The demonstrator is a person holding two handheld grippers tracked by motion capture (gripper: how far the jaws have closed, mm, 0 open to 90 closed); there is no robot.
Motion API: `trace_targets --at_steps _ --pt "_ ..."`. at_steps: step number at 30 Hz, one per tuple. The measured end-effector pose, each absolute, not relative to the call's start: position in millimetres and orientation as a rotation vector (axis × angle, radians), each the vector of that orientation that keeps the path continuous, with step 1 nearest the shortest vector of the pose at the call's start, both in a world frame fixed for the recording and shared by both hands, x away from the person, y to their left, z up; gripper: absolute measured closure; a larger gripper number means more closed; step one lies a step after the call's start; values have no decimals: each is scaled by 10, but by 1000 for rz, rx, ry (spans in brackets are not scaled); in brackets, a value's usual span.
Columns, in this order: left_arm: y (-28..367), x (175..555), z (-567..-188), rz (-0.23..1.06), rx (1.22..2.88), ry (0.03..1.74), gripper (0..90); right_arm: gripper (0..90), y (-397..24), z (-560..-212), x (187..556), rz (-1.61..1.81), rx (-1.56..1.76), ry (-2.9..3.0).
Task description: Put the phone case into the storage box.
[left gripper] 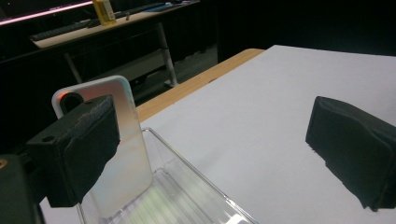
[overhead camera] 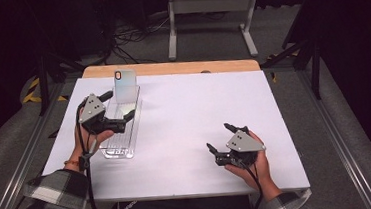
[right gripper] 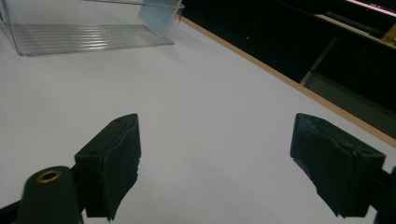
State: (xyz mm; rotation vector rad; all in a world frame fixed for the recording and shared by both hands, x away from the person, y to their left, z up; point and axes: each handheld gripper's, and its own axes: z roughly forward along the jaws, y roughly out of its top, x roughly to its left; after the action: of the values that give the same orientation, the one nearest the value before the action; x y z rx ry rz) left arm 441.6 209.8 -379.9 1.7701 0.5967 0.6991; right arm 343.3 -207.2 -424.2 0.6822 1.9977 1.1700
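A pale, iridescent phone case (overhead camera: pixel 125 85) stands upright at the far end of a clear plastic tray (overhead camera: pixel 121 139) on the left of the white table. My left gripper (overhead camera: pixel 120 104) hovers over the tray's middle, open. In the left gripper view the phone case (left gripper: pixel 122 140) rises just behind the left jaw, apart from the pads, and the tray (left gripper: pixel 187 196) lies below my left gripper (left gripper: pixel 215 144). My right gripper (overhead camera: pixel 219 137) rests low at the front right, open, with bare table between its jaws. From my right gripper (right gripper: pixel 215 163) the tray (right gripper: pixel 84 37) and case (right gripper: pixel 159 14) lie far off.
The white sheet covers a wooden tabletop whose far edge (overhead camera: pixel 170 68) shows as a tan strip. Beyond it stand a white table frame (overhead camera: pixel 211 12), floor cables (overhead camera: pixel 133 36) and dark stand legs at both sides. A yellow object (left gripper: pixel 103 10) sits on a distant desk.
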Motion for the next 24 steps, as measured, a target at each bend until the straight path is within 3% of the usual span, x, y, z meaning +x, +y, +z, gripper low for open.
trace_targets --at_steps 24 --pt "2039 4262 -3793 701 1775 540 33 81 -2111 -4147 3439 1222 693 1943"
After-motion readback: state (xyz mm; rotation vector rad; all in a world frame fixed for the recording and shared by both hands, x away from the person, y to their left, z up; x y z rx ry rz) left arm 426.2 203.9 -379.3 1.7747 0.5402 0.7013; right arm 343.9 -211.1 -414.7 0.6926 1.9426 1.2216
